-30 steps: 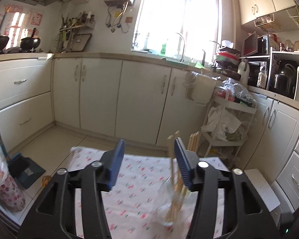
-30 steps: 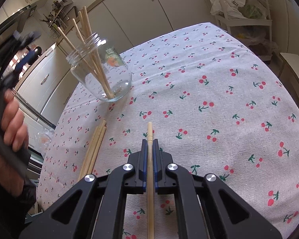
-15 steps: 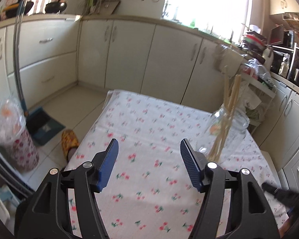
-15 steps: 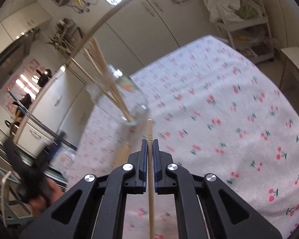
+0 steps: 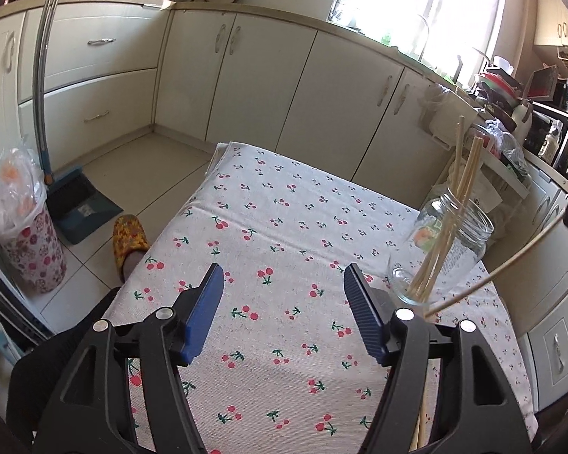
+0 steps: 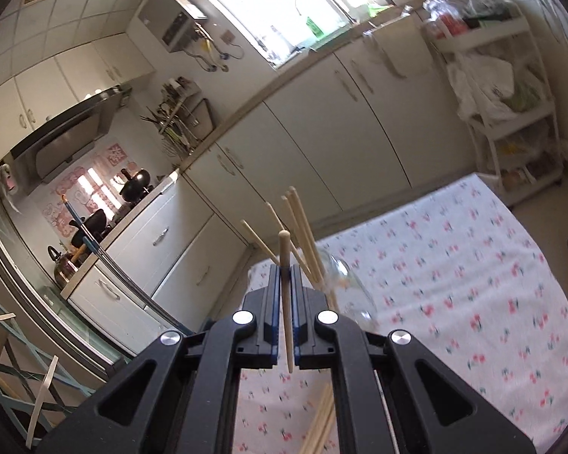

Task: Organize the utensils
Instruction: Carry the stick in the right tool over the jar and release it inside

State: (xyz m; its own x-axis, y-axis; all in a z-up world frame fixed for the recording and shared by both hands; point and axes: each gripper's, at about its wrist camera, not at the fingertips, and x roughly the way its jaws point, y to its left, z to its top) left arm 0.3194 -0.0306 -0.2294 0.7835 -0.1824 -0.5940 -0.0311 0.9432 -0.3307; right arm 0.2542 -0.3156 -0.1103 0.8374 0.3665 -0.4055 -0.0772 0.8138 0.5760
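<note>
Bamboo is what my right gripper [image 6: 284,276] has between its blue pads: a single chopstick [image 6: 286,302], pinched tight, its rounded top poking up past the fingertips and its thin end hanging down between the black arms. From my left wrist view that same chopstick [image 5: 511,265] shows as a long pale line slanting in from the right edge, its low end near the base of the glass jar [image 5: 441,253]. My left gripper [image 5: 282,302] is spread wide with nothing between the pads, hovering over the cherry-print tablecloth [image 5: 276,234].

Just past my right fingertips, the jar [image 6: 344,287] sits on the cloth [image 6: 473,283], partly hidden behind the gripper, and the chopsticks in the jar [image 6: 299,227] fan upward out of its mouth. In the left view those sticks [image 5: 454,223] lean up to the right, their lower ends gathered at the bottom of the glass. The jar stands near the right edge of the cloth, just beyond my left gripper's right finger.

More loose chopsticks [image 6: 322,420] lie on the cloth under my right gripper, and a bit of them [image 5: 420,435] peeks out beneath the left gripper's right arm.

Beyond the table are cream cabinets [image 5: 253,75], a dustpan [image 5: 83,204] on the floor tiles, a bagged bin [image 5: 22,223] beside it, and a yellow slipper [image 5: 128,238] by the table's near corner.
</note>
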